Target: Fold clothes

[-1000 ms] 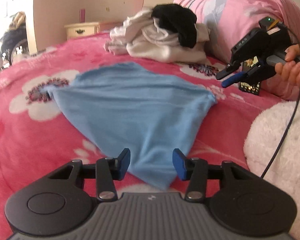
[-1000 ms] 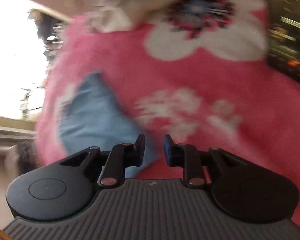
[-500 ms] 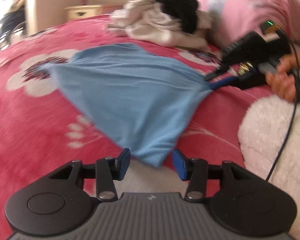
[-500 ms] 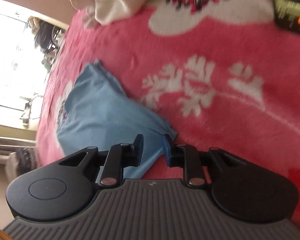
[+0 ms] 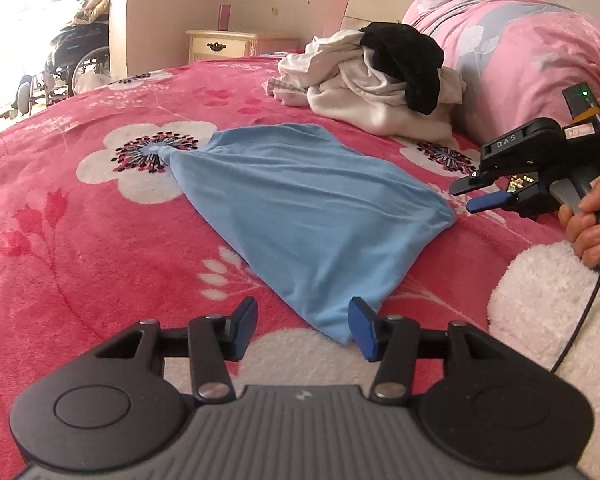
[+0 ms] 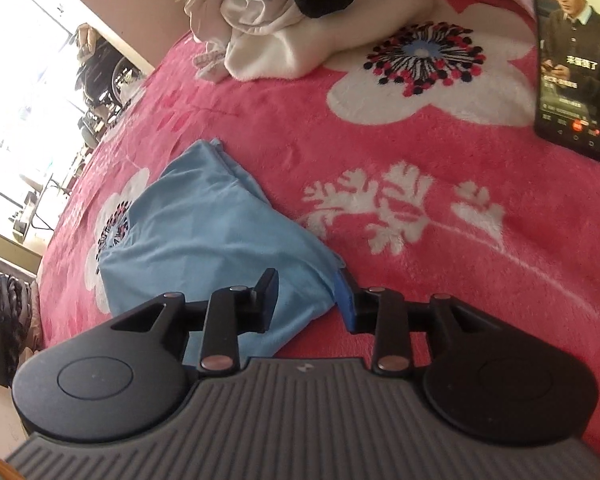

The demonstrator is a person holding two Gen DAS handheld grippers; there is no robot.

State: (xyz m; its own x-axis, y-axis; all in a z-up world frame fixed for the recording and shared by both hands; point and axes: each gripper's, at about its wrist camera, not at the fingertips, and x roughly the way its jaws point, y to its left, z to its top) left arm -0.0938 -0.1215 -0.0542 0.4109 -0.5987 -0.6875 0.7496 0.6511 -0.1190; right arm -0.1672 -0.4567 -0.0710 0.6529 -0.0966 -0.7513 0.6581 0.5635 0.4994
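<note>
A light blue garment (image 5: 300, 208) lies spread flat on the pink flowered blanket (image 5: 80, 240); it also shows in the right wrist view (image 6: 204, 240). My left gripper (image 5: 302, 326) is open, its fingers on either side of the garment's near corner, just above the blanket. My right gripper (image 6: 306, 294) is open with its fingers straddling the garment's right corner. It also shows in the left wrist view (image 5: 476, 192), just right of that corner.
A pile of white and black clothes (image 5: 380, 80) lies at the back near a pink pillow (image 5: 520, 52). A phone (image 6: 572, 60) with a lit screen lies on the blanket at right. A fluffy white cushion (image 5: 548, 308) sits at the near right. A nightstand (image 5: 220, 44) stands behind the bed.
My right gripper has opened wider and come down around the garment's right corner. My left gripper has stayed open at the near corner. The garment lies flatter.
</note>
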